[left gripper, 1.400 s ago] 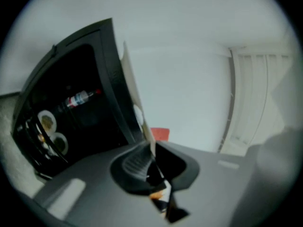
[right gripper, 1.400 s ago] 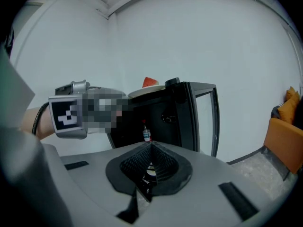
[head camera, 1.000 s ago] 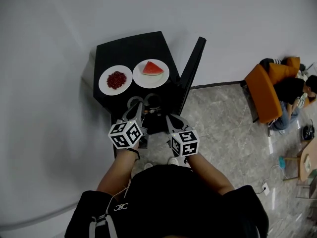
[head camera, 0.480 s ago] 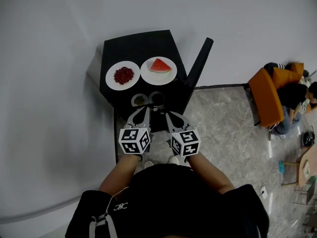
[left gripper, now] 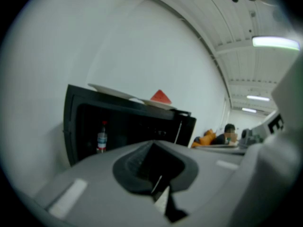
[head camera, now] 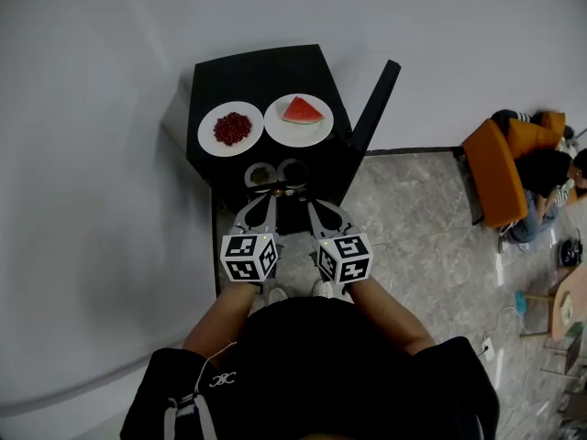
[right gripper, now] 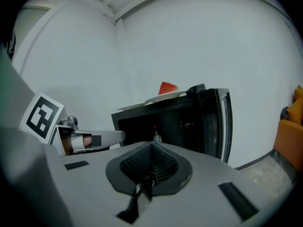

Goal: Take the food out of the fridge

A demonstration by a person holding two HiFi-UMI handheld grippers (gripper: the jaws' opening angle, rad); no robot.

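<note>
Fridge [head camera: 257, 71] stands open, watermelon plate [head camera: 299, 122] atop; left claw [head camera: 271, 196] and right claw [head camera: 308, 201] closed.

The person stands with the left forearm [head camera: 223, 317] and right forearm [head camera: 393, 312] held out in front of the body. The left gripper [head camera: 271, 196] and right gripper [head camera: 306, 200] lie side by side, near each other without touching, pointing forward and slightly downward. Both sets of jaws are closed, with nothing between them.
</note>
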